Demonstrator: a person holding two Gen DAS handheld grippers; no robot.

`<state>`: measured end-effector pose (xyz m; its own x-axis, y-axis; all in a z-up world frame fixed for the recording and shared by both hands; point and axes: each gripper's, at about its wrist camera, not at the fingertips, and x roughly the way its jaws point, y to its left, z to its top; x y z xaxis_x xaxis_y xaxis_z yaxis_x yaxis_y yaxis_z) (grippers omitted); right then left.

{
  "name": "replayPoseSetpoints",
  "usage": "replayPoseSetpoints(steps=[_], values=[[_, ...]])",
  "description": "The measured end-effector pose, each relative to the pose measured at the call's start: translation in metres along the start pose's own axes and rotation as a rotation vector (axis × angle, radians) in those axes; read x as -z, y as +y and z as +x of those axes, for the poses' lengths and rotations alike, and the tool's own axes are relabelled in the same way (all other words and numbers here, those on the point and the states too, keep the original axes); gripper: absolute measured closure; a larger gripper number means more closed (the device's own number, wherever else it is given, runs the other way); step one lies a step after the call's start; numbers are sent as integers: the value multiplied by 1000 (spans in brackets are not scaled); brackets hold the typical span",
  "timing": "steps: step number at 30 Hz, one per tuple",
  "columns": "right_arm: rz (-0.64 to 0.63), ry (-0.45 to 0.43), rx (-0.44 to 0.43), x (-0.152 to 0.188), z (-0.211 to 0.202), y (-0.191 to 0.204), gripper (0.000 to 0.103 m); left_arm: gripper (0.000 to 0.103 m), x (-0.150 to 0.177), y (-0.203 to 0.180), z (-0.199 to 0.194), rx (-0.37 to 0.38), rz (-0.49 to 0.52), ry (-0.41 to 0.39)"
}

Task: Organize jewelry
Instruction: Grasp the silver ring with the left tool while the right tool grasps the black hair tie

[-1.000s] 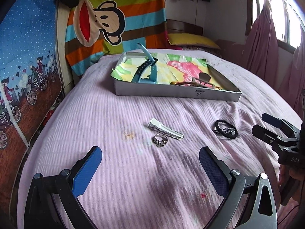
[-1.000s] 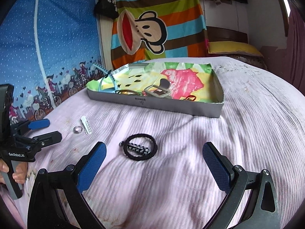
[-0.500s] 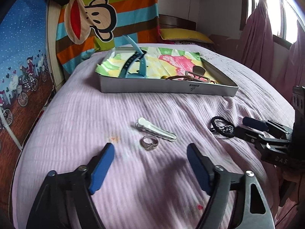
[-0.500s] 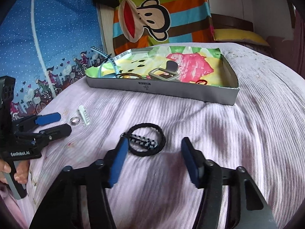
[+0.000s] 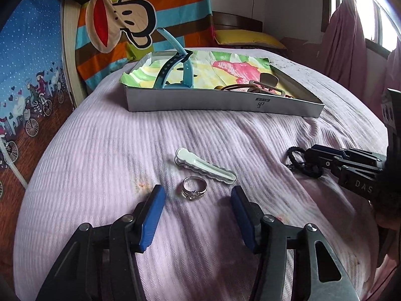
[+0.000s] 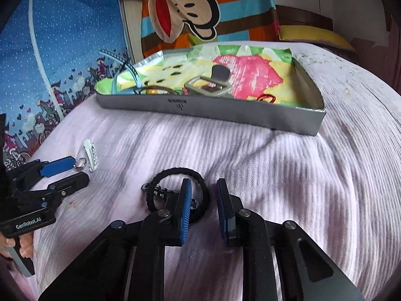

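A silver ring (image 5: pixel 194 192) lies on the lilac bedspread just ahead of my left gripper (image 5: pixel 196 202), which is open with a blue pad on either side of it. Beyond the ring lies a white hair clip (image 5: pixel 205 169). In the right wrist view the black hair tie (image 6: pixel 175 171) lies on the bed. My right gripper (image 6: pixel 204 200) straddles its right side, with one finger inside the loop and a narrow gap still showing. The grey tray (image 5: pixel 225 105) stands further back on the bed.
The tray (image 6: pixel 250 115) holds a blue watch strap (image 5: pixel 175 72), a brown bangle (image 6: pixel 155 90), a silver buckle (image 6: pixel 208 87) and a small red loop (image 6: pixel 267 98). A striped monkey-print cloth (image 5: pixel 140 20) hangs behind it, and curtains (image 5: pixel 345 37) hang at the right. A hand (image 6: pixel 15 248) holds the left gripper (image 6: pixel 67 173).
Both grippers moved forward and down towards the bed and narrowed. The left one now flanks the ring, and the right one has come down over the hair tie's band.
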<state>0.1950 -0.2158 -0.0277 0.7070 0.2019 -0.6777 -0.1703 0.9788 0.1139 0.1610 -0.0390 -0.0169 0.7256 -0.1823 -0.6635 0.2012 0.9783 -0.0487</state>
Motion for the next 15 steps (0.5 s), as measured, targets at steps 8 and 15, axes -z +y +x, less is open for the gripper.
replayPoseSetpoints(steps=[8, 15], values=[[18, 19, 12, -1, 7, -2, 87, 55, 1, 1, 1, 0, -10, -5], [19, 17, -3, 0, 7, -3, 97, 67, 2, 6, 0, -1, -39, -9]])
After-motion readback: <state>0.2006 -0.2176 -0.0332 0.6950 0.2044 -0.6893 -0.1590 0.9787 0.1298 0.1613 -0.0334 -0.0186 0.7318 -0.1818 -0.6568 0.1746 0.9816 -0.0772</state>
